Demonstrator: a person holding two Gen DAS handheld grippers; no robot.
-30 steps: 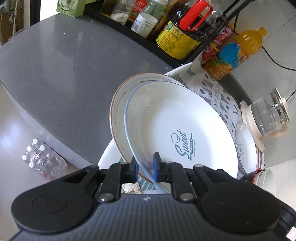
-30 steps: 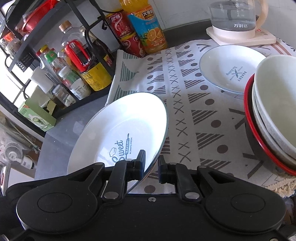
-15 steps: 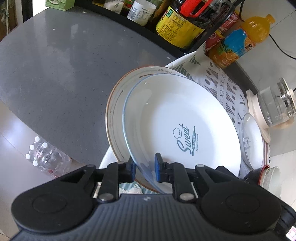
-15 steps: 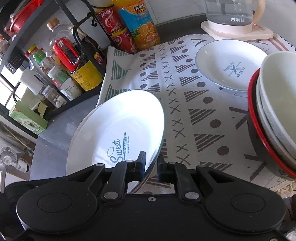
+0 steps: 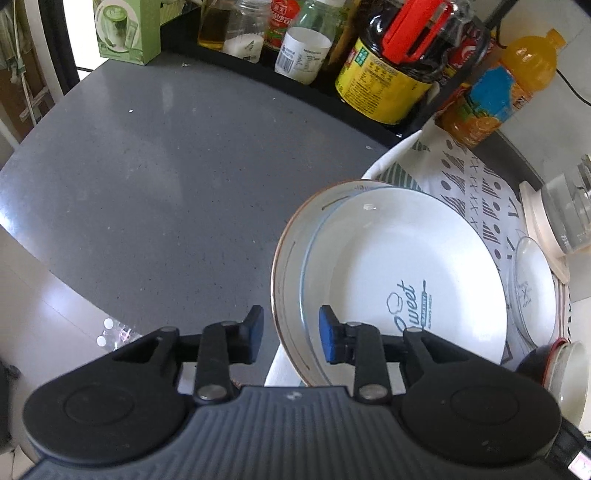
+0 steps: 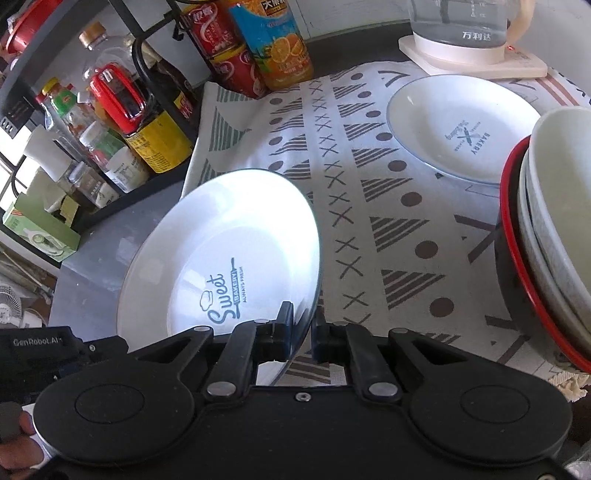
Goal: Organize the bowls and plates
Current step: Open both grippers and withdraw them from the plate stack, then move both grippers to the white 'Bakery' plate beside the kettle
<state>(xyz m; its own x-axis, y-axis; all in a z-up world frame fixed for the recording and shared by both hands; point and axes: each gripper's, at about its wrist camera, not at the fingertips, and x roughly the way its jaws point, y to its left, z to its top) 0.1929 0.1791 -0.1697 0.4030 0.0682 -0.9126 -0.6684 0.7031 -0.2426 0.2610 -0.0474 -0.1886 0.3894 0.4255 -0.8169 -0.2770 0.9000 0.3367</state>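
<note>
Clearly "Sweet Bakery, always fresh" plate, small "Bakery" plate, "GenRobot.AI" gripper

The large plate reads "Sweet BAKERY ALWAYS FRESH". The small plate reads "BAKERY". The kettle reads "万利达".

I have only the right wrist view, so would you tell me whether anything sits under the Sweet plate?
Observer: Yes, a brown-rimmed plate sits just under the Sweet plate.
Operator: Is the left tool gripping them?
Observer: No. The left tool is opening, with both rims between its pads and nothing pressed.
Operator: Anything below the counter edge?
Observer: Capped water bottles stand on the floor there.
</note>
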